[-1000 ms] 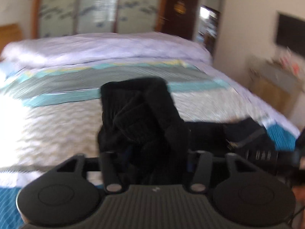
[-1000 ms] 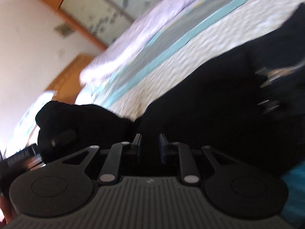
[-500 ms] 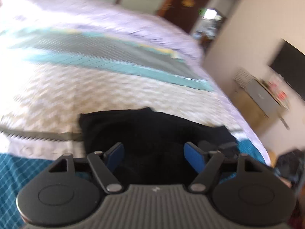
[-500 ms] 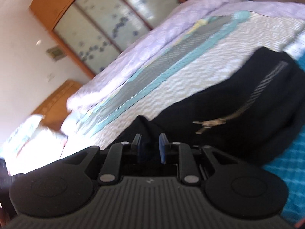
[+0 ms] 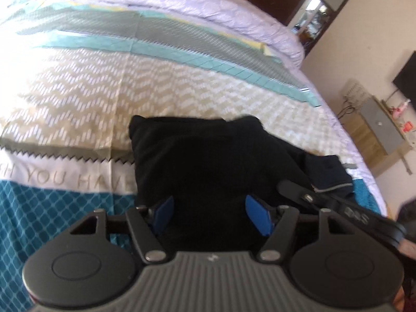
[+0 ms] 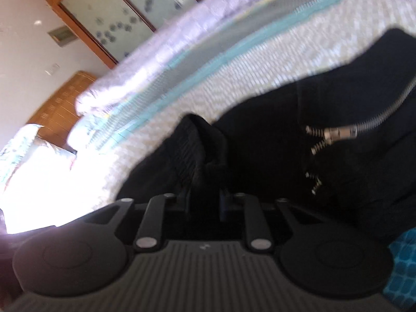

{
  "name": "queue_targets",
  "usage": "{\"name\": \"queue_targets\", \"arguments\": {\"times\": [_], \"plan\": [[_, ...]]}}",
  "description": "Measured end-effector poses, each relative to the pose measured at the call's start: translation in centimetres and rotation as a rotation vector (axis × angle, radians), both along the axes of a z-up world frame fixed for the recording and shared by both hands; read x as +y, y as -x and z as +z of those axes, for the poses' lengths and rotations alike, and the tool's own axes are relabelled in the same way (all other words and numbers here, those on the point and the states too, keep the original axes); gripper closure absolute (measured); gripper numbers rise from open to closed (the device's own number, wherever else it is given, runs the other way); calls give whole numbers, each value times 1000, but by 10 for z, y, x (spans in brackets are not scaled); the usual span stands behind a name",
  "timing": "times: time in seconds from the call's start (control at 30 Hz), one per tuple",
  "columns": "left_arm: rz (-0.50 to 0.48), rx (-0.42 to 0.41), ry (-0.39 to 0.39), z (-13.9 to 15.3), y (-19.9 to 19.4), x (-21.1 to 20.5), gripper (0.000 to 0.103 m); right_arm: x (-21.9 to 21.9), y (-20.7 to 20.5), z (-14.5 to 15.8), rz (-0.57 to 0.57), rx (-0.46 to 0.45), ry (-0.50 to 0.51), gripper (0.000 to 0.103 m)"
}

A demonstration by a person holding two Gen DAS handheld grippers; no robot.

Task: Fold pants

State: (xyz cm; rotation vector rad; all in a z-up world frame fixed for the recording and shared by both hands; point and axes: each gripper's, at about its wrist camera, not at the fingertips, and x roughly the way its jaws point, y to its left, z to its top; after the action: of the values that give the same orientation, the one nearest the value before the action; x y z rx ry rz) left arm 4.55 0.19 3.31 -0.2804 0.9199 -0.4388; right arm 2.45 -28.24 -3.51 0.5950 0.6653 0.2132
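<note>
Black pants [image 5: 208, 161] lay folded near the bed's [image 5: 78, 109] front edge; left gripper [image 5: 212, 214] hung apart above them, released, while right gripper [image 6: 204, 199] pinched a fold to hold it.

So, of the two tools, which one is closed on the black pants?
The right tool: its narrow jaws pinch a ridge of the black pants. The left tool stands open above the cloth, blue pads apart.

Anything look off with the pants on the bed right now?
One thing: the black pants lie folded on the bedspread, but the zipper gapes open and a ridge of fabric stands bunched in the right gripper. The left gripper is open.
</note>
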Motion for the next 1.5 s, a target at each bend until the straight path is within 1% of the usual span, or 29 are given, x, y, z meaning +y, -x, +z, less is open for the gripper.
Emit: {"name": "queue_targets", "arguments": {"times": [0.07,0.1,0.13,0.17,0.2,0.23,0.3,0.4,0.47,0.5,0.53,0.57,0.63,0.7,0.77,0.83,0.9,0.93,0.97,1.0,1.07,1.13,1.17,1.23,1.3,1.37,1.4,1.43,1.5], "plan": [[-21,-22,-24,2,0,-7,41,-2,23,7,-42,-16,18,80],[-31,-21,-43,-1,-1,-12,41,-2,29,4,-56,5,23,79],[-43,-7,-69,-6,-2,-20,41,-2,34,-4,-66,43,17,78],[-60,20,-107,-14,-4,-29,41,1,31,-18,-72,103,4,71],[-81,42,-172,-23,-5,-39,41,-1,28,-29,-78,144,-7,67],[-100,33,-237,-30,-5,-47,39,-9,28,-35,-86,144,-61,65],[-124,-17,-287,-27,3,-54,39,-29,28,-25,-99,149,-130,60],[-117,-33,-208,-7,7,-44,39,-72,48,10,-176,-45,-87,57],[-94,-72,-140,7,8,-38,38,-110,62,25,-298,-146,-20,46],[-94,-90,-110,14,7,-38,38,-130,67,25,-368,-166,4,40],[-103,-100,-86,18,6,-41,38,-151,71,21,-437,-167,19,30],[-118,-102,-72,19,4,-45,38,-170,74,15,-494,-154,25,25],[-152,-76,-75,12,-2,-59,38,-200,73,-1,-561,-101,33,25],[-172,2,-115,-8,-13,-74,38,-218,70,-15,-569,-61,-1,25],[-172,81,-179,-33,-21,-85,37,-229,70,-29,-532,-59,-62,25],[-187,28,-201,-32,-18,-90,34,-226,63,-34,-498,-52,-60,25],[-185,50,-218,-28,-20,-93,35,-208,50,-34,-421,-31,-23,28],[-181,66,-220,-24,-22,-92,37,-199,45,-34,-395,-1,3,47],[-173,77,-209,-18,-22,-90,39,-192,41,-33,-380,28,25,80],[-162,77,-186,-11,-22,-87,39,-187,41,-30,-388,26,36,80],[-152,51,-105,7,-19,-81,34,-173,50,-14,-367,-41,58,83],[-156,31,-20,27,-18,-78,19,-150,53,10,-289,-125,115,84],[-168,24,16,37,-19,-79,17,-134,51,20,-235,-163,155,85],[-210,6,81,56,-20,-84,4,-96,53,37,-134,-219,237,85],[-236,-12,81,68,-21,-93,0,-55,56,47,-29,-266,312,85],[-264,-3,62,68,-24,-103,0,-19,62,51,63,-302,374,85],[-270,9,56,64,-26,-106,9,-3,65,52,101,-317,397,85],[-271,29,45,60,-29,-107,49,11,69,53,133,-331,415,85],[-227,64,10,53,-30,-100,83,36,76,53,197,-355,452,86]]}}
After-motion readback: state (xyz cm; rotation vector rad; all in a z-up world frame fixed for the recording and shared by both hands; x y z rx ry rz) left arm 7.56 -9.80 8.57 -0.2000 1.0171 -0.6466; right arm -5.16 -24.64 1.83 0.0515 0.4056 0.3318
